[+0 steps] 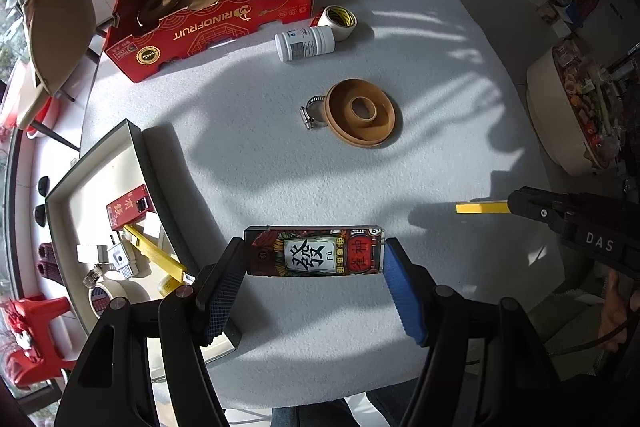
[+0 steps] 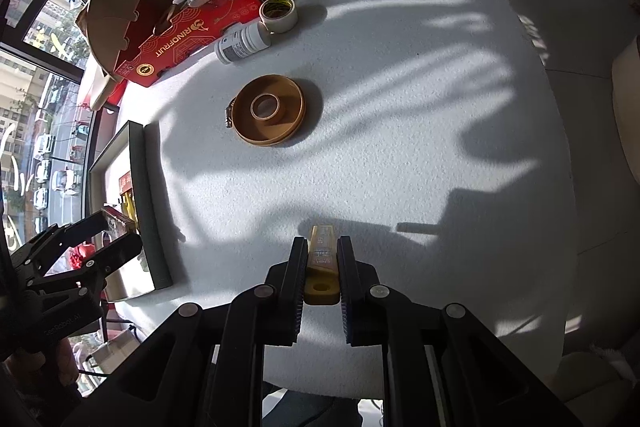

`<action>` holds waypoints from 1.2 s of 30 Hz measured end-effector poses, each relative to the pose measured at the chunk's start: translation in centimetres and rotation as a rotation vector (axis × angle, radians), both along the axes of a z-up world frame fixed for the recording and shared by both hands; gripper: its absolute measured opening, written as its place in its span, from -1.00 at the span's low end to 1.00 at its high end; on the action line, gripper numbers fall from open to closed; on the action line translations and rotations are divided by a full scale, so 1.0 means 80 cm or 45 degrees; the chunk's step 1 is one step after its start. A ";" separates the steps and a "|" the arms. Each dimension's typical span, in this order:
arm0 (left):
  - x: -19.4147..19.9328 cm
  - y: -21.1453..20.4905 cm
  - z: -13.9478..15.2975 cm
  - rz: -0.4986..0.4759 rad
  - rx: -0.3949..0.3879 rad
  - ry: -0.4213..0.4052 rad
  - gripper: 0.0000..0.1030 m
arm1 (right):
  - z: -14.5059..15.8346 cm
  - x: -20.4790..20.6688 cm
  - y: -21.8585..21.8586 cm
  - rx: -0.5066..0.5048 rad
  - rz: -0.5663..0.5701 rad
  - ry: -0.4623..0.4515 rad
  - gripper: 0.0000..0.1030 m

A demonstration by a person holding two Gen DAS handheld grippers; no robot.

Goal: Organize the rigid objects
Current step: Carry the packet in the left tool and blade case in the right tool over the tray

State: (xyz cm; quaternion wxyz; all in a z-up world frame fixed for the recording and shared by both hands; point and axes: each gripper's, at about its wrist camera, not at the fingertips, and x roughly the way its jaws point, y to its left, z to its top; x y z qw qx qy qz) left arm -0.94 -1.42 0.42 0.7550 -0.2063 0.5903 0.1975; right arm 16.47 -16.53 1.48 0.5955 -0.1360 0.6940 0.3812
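Observation:
My left gripper point(image 1: 314, 253) is shut on a flat decorated card box point(image 1: 314, 251) with Chinese characters, held above the white table near the shallow open box point(image 1: 132, 163) at the left. My right gripper point(image 2: 322, 251) is shut on a yellow bar-shaped tool point(image 2: 322, 259); its yellow tip point(image 1: 482, 207) shows in the left wrist view. On the table lie a brown tape spool point(image 1: 362, 113) with a metal hose clamp point(image 1: 312, 111) beside it, a white pill bottle point(image 1: 306, 43) on its side and a tape roll point(image 1: 339, 21).
A red RINOFRUIT cardboard box point(image 1: 208, 23) with tape rolls and a plastic case stands at the back left. The shallow box holds a red card box point(image 1: 128, 211), a yellow tool, a charger, a clamp and tape. A basket point(image 1: 560, 115) stands at the right.

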 end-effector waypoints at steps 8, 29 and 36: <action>-0.039 0.024 0.017 0.152 0.034 -0.034 0.39 | 0.013 -0.020 0.032 0.063 0.111 -0.048 -0.69; -0.157 0.124 0.016 0.286 0.027 -0.128 0.39 | 0.064 -0.122 0.127 0.067 0.127 -0.150 -0.69; -0.218 0.156 0.016 0.326 0.071 -0.153 0.39 | 0.093 -0.189 0.174 0.128 0.183 -0.149 -0.69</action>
